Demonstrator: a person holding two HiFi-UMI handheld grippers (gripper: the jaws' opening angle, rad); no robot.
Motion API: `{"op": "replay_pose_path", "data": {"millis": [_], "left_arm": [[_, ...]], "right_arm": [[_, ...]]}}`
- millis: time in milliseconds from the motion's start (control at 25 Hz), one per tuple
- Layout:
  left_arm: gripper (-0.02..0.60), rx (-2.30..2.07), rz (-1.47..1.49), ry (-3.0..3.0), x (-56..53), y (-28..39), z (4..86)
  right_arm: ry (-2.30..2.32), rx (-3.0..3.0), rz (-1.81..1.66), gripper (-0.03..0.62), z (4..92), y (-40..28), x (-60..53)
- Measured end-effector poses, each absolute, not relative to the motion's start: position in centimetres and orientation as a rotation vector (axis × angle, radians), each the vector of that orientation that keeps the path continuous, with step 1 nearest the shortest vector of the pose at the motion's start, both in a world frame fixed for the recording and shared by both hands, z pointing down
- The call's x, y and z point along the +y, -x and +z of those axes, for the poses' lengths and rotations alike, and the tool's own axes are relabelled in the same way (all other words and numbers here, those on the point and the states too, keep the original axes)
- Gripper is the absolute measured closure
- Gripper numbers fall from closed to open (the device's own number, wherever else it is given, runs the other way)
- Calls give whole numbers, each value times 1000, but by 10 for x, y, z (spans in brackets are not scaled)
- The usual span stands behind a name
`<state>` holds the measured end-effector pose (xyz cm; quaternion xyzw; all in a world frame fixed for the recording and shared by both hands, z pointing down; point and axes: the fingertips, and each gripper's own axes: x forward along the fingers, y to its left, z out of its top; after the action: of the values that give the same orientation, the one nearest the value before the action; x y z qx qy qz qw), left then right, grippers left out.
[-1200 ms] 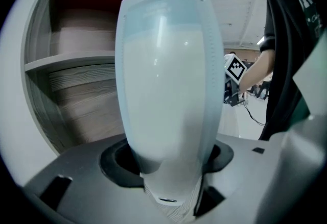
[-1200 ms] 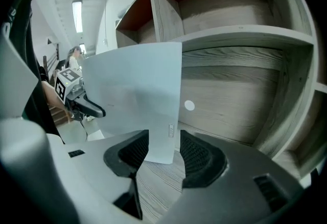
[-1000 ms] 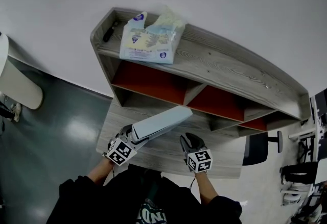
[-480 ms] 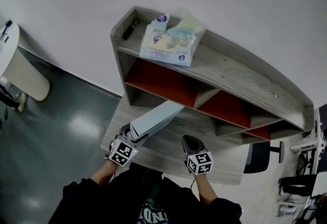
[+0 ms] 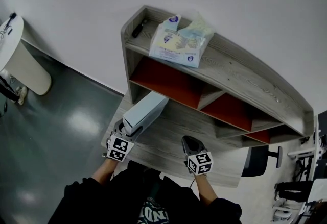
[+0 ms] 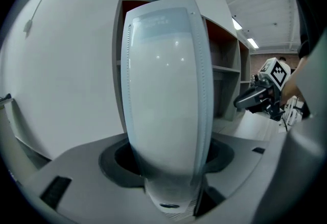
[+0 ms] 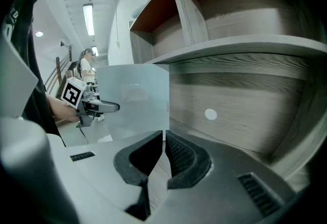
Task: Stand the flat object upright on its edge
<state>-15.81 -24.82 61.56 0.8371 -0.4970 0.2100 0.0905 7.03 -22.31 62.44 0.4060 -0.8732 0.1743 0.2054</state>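
A flat, pale blue-white box (image 5: 144,113) is clamped at one end in my left gripper (image 5: 124,132), whose jaws press on its two sides. It reaches away from the gripper toward the left end of the shelf unit (image 5: 230,75), over the wooden desk (image 5: 168,142). In the left gripper view the box (image 6: 166,90) fills the middle above my left gripper (image 6: 171,190). In the right gripper view one broad face of the box (image 7: 134,100) stands vertical. I cannot tell whether its lower edge touches the desk. My right gripper (image 5: 190,142) (image 7: 163,152) is shut and empty, to the right of the box.
The shelf unit has red-backed compartments (image 5: 166,80). On its top lie a plastic package (image 5: 179,42) and a small black item (image 5: 139,28). A white rounded fixture (image 5: 23,62) stands at the far left over the grey floor. A black chair (image 5: 263,154) stands right of the desk.
The box's far end has swung left, from the middle compartments toward the shelf's left end, with my left gripper still on it. My right gripper stays in place near the desk's front.
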Motion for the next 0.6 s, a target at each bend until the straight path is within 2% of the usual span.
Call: {"op": "replay_pose_path", "data": {"millis": [600], "left_arm": [[301,-1827,534,-2245,-258,197,617]], "right_arm": [[-1095,-2414,490,553,629,-68,-221]]}}
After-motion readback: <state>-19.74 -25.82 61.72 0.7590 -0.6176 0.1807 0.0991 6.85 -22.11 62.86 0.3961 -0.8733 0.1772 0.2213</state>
